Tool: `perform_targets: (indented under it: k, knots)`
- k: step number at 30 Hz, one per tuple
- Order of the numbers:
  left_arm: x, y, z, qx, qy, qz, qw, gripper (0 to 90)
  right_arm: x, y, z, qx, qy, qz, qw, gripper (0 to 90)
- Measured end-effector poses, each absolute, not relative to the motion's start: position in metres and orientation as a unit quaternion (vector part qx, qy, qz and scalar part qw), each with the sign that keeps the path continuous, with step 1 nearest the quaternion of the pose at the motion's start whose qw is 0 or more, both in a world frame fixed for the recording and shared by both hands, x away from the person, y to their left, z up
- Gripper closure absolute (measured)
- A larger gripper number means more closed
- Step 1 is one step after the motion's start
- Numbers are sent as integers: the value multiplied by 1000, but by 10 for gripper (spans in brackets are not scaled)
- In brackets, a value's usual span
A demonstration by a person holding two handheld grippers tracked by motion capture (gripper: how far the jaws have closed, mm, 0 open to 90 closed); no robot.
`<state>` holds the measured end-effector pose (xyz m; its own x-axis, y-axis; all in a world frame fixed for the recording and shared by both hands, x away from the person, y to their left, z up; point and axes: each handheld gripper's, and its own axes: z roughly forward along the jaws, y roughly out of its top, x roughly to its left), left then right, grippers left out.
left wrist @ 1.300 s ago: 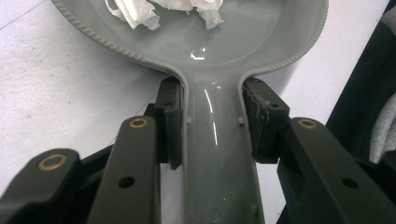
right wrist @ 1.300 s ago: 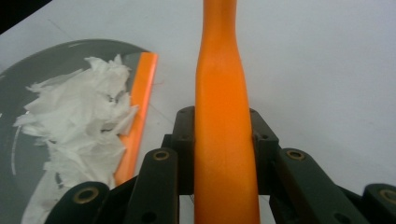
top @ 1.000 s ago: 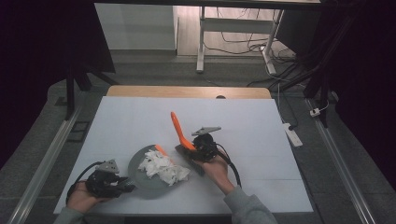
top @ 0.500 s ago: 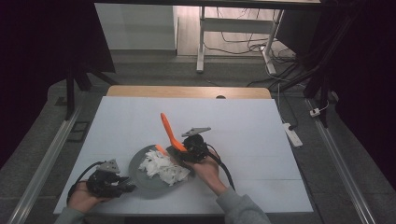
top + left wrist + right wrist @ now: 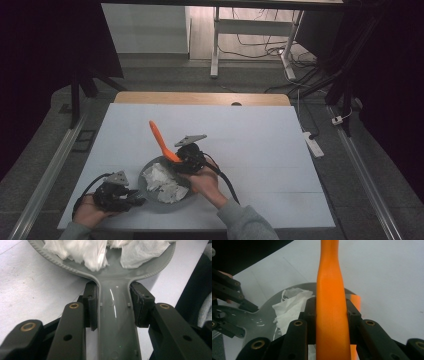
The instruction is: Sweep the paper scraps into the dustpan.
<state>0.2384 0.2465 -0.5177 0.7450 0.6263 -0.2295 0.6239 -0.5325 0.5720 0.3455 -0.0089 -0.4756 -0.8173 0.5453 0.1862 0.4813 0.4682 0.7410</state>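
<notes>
Left gripper [image 5: 131, 198] sits at the near left of the white table [image 5: 260, 130], held by the person's left hand [image 5: 87, 212]. In the left gripper view its jaws are clamped on either side of the handle [image 5: 116, 322] of a grey pan [image 5: 150, 172], pads pressed against both handle edges where it meets the ribbed rim. Judgement: this grip steadies the pan so that it does not slide or turn while the other tool works inside it.

The pan rests on the table at near centre, handle pointing left towards the left gripper. It holds crumpled white tissue paper [image 5: 162, 182], loosely heaped across the bowl; the left gripper view shows the tissue [image 5: 82, 252] lying just beyond the handle root.

Right gripper [image 5: 186, 159] is at the pan's far right edge, held by the person's right hand [image 5: 205, 182]. Its jaws are closed on an orange spatula handle [image 5: 332, 305], gripped at mid-length. In the high view the orange spatula [image 5: 161, 140] slants up and away to the far left; which end reaches into the pan cannot be told. The right gripper view shows tissue and the pan's rim just left of the gripped shaft. Judgement: the tool is held over the pan's edge to stir or lift the tissue, pan braced meanwhile
</notes>
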Motion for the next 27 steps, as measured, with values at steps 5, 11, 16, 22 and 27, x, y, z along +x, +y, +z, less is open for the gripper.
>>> perform_targets:
  k: [5,11,16,22,27]
  knots:
    - [239,246,-519,873,360,1,330,618,351,-29,-467,309,845,435,47,701]
    - [239,246,-519,872,360,1,332,617,354,-44,-462,319,838,440,55,701]
    - [239,247,-520,871,360,-1,335,617,356,-55,-461,327,834,440,61,701]
    - [240,249,-521,868,359,-3,342,617,357,-64,-463,333,833,437,63,701]
    - [240,251,-521,863,362,-3,351,617,357,-76,-463,340,828,442,65,701]
